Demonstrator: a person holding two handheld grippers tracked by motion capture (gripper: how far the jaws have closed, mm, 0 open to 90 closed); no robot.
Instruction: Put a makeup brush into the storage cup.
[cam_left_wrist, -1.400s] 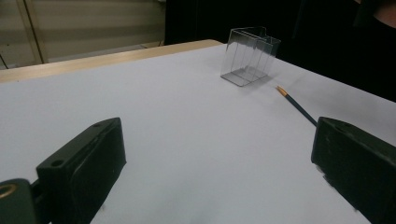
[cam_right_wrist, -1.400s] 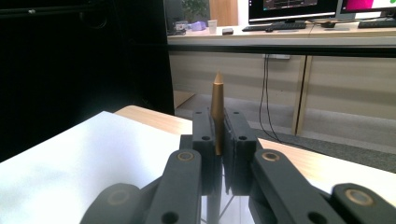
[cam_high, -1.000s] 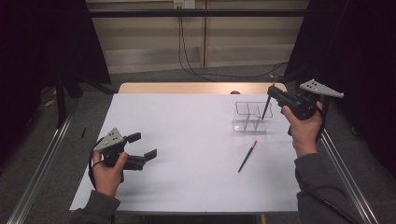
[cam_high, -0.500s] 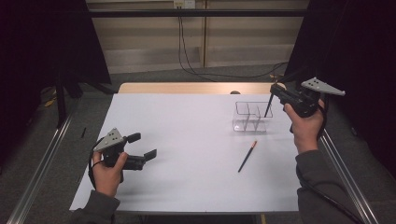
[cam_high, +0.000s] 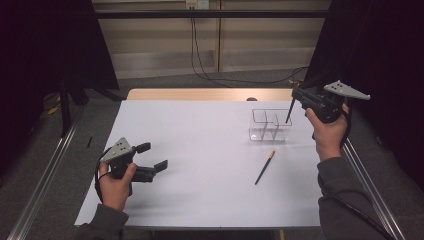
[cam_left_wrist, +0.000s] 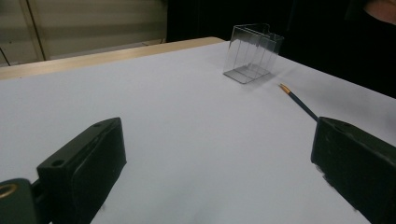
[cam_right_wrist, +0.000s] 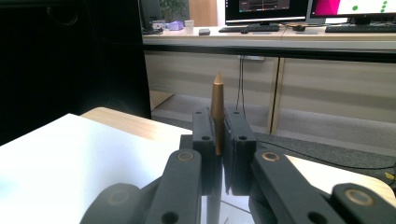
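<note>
A clear divided holder (cam_high: 270, 125) stands on the white table (cam_high: 200, 150). Just above its right-hand compartment, the right tool (cam_high: 300, 102) is held with its jaws clamped together on a dark pencil (cam_high: 289, 113), whose lower end hangs at the holder's rim; whether it touches the plastic cannot be made out. In the right gripper view, the pencil's brown tip (cam_right_wrist: 217, 100) is seen rising between the jaws. A second pencil (cam_high: 264, 168) lies just in front of the holder. Well apart from the holder, the left tool (cam_high: 152, 157) is held with jaws apart, empty.
</note>
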